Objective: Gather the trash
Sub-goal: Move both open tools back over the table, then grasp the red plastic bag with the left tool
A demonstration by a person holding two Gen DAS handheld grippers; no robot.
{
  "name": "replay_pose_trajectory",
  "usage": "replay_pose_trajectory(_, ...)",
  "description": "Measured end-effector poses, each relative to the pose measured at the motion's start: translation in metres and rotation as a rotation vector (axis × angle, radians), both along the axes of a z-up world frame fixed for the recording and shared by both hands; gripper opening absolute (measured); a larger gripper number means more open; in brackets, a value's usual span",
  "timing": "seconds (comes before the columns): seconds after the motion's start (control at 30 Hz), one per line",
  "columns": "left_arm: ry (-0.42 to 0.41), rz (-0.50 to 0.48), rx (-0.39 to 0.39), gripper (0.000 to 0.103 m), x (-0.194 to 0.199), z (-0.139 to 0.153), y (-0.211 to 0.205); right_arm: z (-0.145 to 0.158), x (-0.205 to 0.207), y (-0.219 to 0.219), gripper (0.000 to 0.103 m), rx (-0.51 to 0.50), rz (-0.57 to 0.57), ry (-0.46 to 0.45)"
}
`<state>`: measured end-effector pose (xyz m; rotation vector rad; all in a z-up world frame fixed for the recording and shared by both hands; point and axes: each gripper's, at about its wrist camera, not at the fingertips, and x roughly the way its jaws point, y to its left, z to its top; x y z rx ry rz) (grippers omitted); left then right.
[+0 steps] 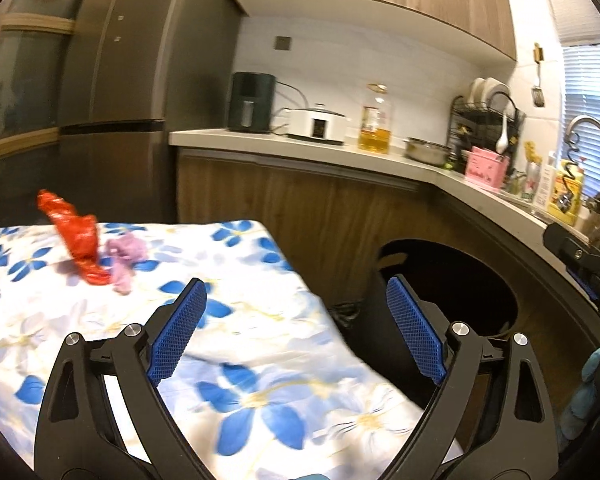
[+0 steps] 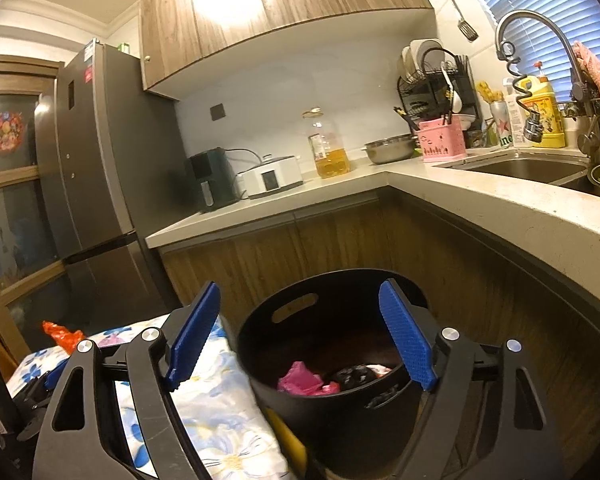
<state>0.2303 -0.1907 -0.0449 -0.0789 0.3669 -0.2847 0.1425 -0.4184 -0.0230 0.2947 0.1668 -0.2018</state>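
A crumpled red wrapper (image 1: 76, 236) and a purple scrap (image 1: 125, 258) lie on the flowered tablecloth (image 1: 236, 344), far left in the left wrist view. My left gripper (image 1: 296, 330) is open and empty above the cloth, well right of them. The red wrapper also shows in the right wrist view (image 2: 60, 334). A black bin (image 2: 332, 364) stands beside the table and holds pink trash (image 2: 300, 379) and a dark piece (image 2: 354, 376). My right gripper (image 2: 300, 336) is open and empty above the bin's rim. The bin also shows in the left wrist view (image 1: 452, 284).
A grey counter (image 2: 480, 196) wraps round behind the bin, with wooden cabinets (image 2: 340, 240) below. On it stand an oil bottle (image 2: 330, 152), a white cooker (image 2: 270, 178), a steel bowl (image 2: 390, 148) and a pink basket (image 2: 440, 140). A sink (image 2: 528, 168) is at right, a fridge (image 2: 96, 176) at left.
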Motion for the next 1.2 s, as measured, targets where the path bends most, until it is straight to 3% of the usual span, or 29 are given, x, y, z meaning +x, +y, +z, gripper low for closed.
replay_pose_trajectory(0.43,0.005,0.219,-0.032,0.09,0.011,-0.001,0.1,0.0,0.022,0.075,0.08,-0.011,0.125,-0.007)
replay_pose_trajectory(0.73,-0.002,0.376,-0.018,0.09,0.059,-0.008,0.174,-0.003,0.062,0.135,0.08,-0.018,0.232,0.0)
replay_pose_trajectory(0.97,0.014,0.426,-0.02,0.09,0.108,-0.012,0.208,-0.008,0.11,0.179,0.08,-0.022,0.297,0.014)
replay_pose_trajectory(1.2,0.035,0.411,0.006,0.09,0.151,-0.022,0.215,-0.019,0.161,0.216,0.079,-0.016,0.331,0.055)
